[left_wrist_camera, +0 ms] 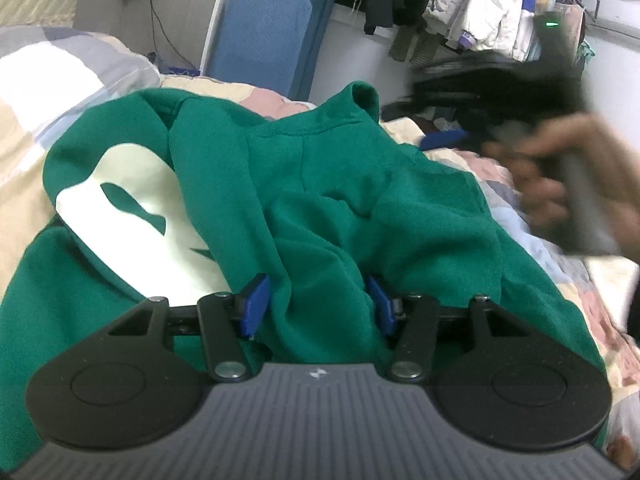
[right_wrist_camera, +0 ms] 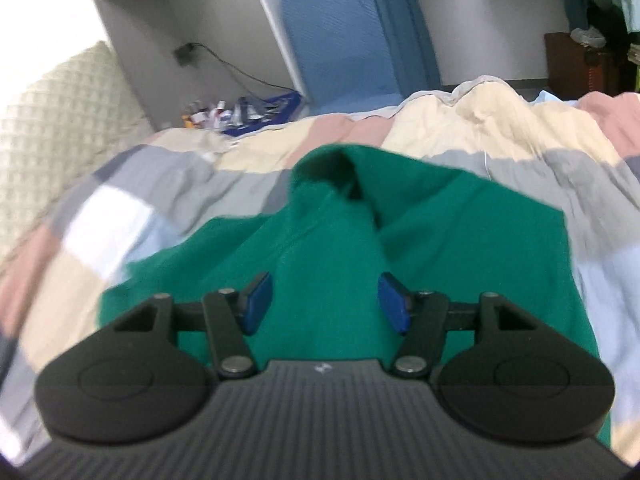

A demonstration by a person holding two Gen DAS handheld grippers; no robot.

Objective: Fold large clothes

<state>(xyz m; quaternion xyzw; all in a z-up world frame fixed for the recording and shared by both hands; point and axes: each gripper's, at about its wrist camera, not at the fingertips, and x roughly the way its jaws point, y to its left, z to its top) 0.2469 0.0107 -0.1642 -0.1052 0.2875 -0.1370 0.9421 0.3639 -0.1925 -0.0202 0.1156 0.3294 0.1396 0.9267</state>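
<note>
A large green sweatshirt with a cream print lies crumpled on the bed. In the left wrist view a thick fold of it fills the space between the blue pads, and my left gripper is shut on that fold. In the right wrist view the same green sweatshirt spreads flatter over the quilt. My right gripper hovers over it, open, its pads apart from the cloth below. The picture there is smeared. A person's hand with the other tool shows blurred at the right of the left wrist view.
A patchwork quilt in pink, cream, grey and white covers the bed. A blue padded board leans on the wall behind. Hanging clothes and a dark pile fill the far right. Small items clutter the floor beside the bed.
</note>
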